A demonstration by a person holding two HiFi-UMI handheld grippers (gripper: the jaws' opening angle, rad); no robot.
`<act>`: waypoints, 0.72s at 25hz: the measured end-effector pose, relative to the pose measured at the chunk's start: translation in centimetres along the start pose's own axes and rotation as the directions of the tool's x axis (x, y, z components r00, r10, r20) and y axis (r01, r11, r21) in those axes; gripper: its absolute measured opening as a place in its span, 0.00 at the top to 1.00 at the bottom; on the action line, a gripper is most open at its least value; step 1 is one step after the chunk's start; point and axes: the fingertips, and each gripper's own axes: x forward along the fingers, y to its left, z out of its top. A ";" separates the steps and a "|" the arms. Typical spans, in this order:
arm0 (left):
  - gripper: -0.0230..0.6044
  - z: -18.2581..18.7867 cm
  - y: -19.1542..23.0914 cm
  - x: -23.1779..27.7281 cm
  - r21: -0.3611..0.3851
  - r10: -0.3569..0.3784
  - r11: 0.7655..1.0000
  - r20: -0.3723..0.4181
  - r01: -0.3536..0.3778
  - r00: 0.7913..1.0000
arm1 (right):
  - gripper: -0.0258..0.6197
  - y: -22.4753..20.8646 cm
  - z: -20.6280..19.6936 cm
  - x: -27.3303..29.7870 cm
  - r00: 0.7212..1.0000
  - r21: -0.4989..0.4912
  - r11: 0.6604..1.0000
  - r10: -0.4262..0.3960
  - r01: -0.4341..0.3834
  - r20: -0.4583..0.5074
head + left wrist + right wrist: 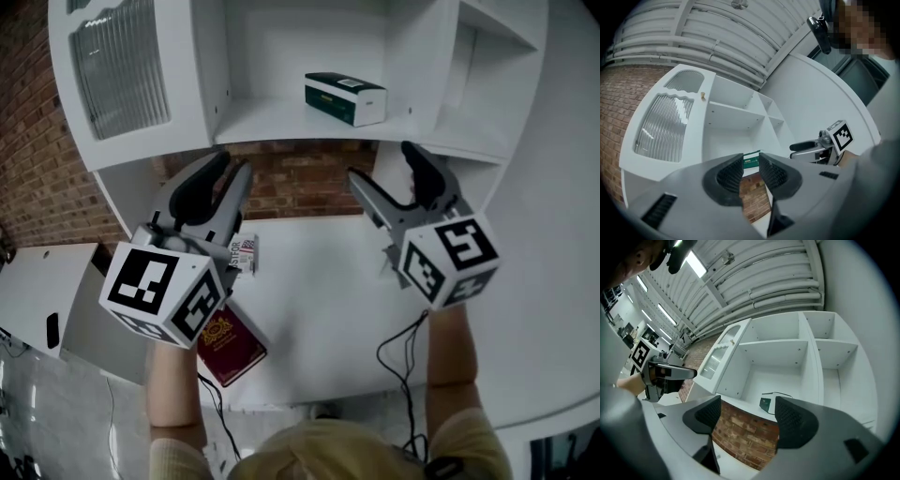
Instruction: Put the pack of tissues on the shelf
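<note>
Dark green and white pack of tissues [345,98], boxy, pale label on top, lying flat and slightly askew on the white shelf [267,122], bottom board of the middle compartment, right of centre, near the front edge

Red brick wall [33,141], far and left. White shelf unit [272,117], far; ribbed glass door [122,66] on its left. White table [319,300], near. Ceiling pipes [778,291], white; strip light [698,264].
</note>
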 end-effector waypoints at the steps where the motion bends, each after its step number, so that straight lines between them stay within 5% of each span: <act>1: 0.80 -0.2 -0.2 -0.2 -0.005 -0.003 1.000 -0.001 0.002 1.000 | 0.42 -0.1 -0.2 -0.4 1.000 0.018 1.000 -0.013 0.012 0.004; 7: 0.80 -1.7 -1.3 -0.9 -0.048 -0.017 0.999 -0.011 0.016 1.000 | 0.68 -0.1 -1.6 -2.1 0.998 0.049 0.997 -0.062 0.062 0.005; 18: 0.80 -3.8 -2.2 -2.5 -0.063 -0.015 0.998 -0.049 0.012 0.999 | 0.85 0.9 -4.0 -4.1 0.994 0.115 0.987 -0.108 0.110 -0.022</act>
